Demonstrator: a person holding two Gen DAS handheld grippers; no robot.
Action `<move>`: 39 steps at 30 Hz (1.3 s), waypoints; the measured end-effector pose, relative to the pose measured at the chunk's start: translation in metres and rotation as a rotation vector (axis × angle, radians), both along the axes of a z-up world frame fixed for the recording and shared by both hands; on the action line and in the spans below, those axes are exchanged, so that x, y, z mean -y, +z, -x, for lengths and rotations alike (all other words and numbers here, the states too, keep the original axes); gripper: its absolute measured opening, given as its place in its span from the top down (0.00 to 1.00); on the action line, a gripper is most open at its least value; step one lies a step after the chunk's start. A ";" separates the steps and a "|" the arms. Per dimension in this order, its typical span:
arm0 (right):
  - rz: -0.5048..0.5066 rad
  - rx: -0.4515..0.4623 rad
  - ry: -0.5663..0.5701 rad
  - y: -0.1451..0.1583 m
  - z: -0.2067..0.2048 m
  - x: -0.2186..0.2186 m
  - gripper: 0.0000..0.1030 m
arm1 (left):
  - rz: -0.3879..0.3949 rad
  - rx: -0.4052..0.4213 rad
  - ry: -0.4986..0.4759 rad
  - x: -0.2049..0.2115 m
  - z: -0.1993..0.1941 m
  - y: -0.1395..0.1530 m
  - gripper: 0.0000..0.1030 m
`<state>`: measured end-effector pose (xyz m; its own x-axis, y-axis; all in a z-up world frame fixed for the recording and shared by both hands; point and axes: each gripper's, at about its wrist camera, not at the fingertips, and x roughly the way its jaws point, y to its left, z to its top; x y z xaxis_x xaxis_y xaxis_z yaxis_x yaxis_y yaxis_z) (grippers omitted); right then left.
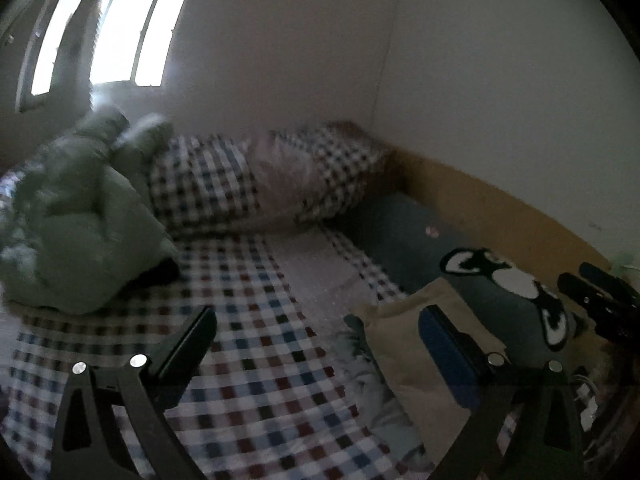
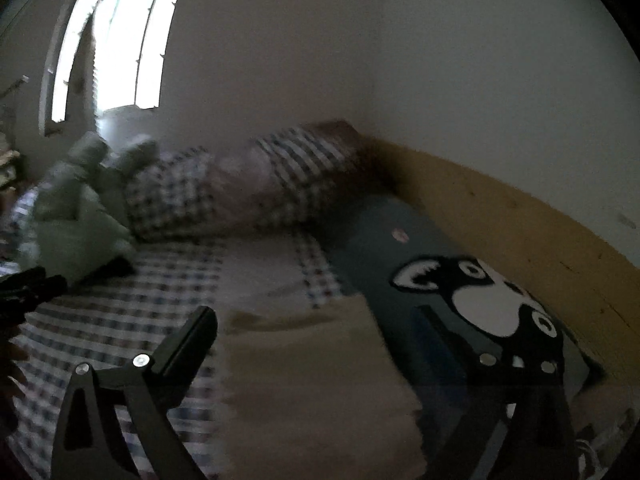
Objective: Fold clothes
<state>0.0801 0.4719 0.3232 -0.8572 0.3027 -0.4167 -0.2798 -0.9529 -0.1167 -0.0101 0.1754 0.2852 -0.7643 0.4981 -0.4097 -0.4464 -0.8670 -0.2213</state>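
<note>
Both claws stand with their jaws wide apart and nothing between them. The left claw (image 1: 316, 332) hangs over the checked bed (image 1: 248, 360); the beige garment (image 1: 404, 344), which looks already folded, lies just ahead and to its right, partly behind its right finger. From the right claw (image 2: 316, 332) the same beige garment (image 2: 316, 364) sits directly ahead and below, between the two fingers, its long axis running away from the claw toward the pillow (image 2: 240, 184); the right claw looks the nearer one. Right of it lies a dark grey garment with a black-and-white print (image 2: 472, 292), hard against the yellow wall panel (image 2: 520, 232), so room is tight there. A crumpled green jacket (image 1: 80, 216) lies far ahead to the left, with open bed between, probably the next piece to fold.
</note>
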 end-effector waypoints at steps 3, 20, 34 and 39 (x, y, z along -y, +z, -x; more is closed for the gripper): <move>0.015 -0.049 0.038 0.016 -0.021 0.041 0.01 | -0.013 -0.029 0.028 0.042 -0.032 0.014 0.00; 0.058 -0.083 0.297 -0.003 -0.084 0.238 0.00 | 0.033 -0.094 0.291 0.212 -0.151 -0.016 0.00; 0.115 0.009 0.278 -0.109 -0.040 0.259 0.00 | 0.127 0.030 0.348 0.207 -0.112 -0.127 0.00; 0.144 0.056 0.283 -0.154 -0.007 0.252 0.00 | 0.187 0.078 0.366 0.197 -0.083 -0.168 0.00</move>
